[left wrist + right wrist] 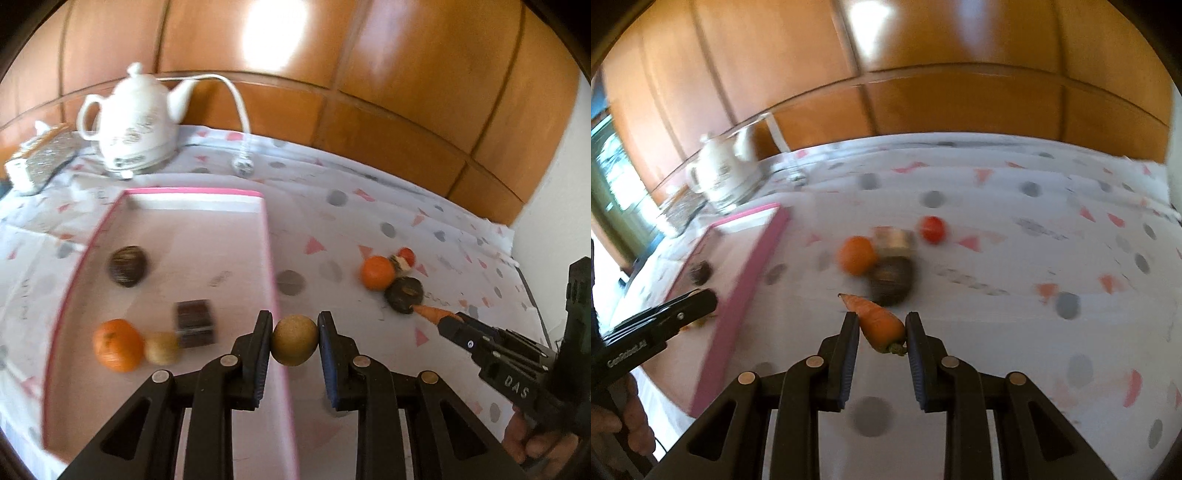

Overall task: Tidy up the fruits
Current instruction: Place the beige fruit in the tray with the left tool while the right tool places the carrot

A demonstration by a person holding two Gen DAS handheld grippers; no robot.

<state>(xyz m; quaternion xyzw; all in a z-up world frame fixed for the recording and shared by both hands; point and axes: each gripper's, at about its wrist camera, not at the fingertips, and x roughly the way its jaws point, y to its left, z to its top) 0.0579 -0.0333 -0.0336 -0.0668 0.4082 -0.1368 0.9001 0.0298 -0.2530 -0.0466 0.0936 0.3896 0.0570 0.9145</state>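
My left gripper (294,338) is shut on a round tan fruit (294,345), held above the right rim of the pink-edged tray (192,192). In the tray lie a dark round fruit (127,266), an orange (117,345), a small tan fruit (162,347) and a dark cube (195,323). My right gripper (881,320) is shut on a small carrot (877,319), lifted off the cloth. Just beyond it on the cloth sit an orange (857,254), a dark round fruit (890,282), a small tan cylinder (894,240) and a red tomato (932,229).
A white teapot (136,122) with its cord and plug (242,166) stands behind the tray, next to a glittery box (44,155). A wooden panelled wall backs the table. The patterned cloth ends at the right edge (517,258). A hand (532,443) holds the right gripper.
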